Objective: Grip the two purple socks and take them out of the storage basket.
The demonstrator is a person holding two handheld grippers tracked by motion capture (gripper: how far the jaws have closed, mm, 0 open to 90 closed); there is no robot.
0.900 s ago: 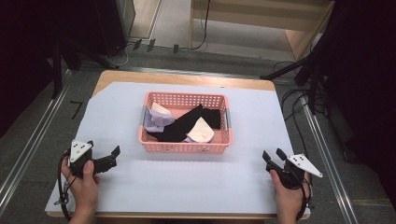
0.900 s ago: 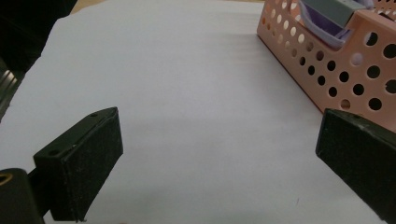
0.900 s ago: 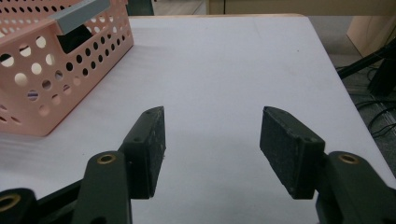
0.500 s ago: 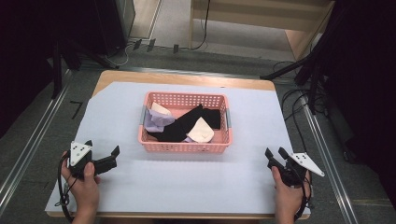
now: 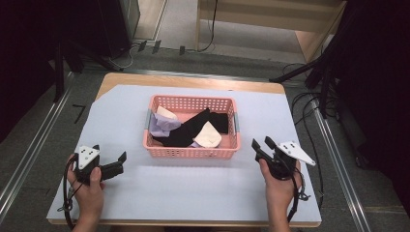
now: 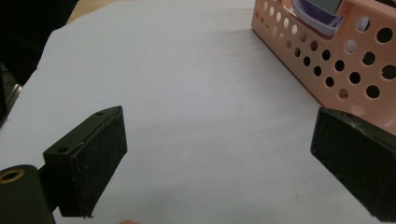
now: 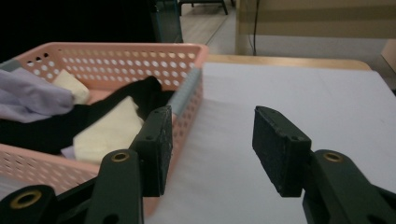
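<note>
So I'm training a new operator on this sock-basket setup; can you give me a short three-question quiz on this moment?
1. True or false: the left gripper is shut on a black sock.
2. Where do the black socks lie?
A. on the white sheet beside the basket
B. inside the pink basket
C. between the right gripper's jaws
3. Fill in: the right gripper is held over the white sheet with its jaws ____.

Key: 1 false, its jaws stand apart with nothing between them; 2 B; 3 open.
</note>
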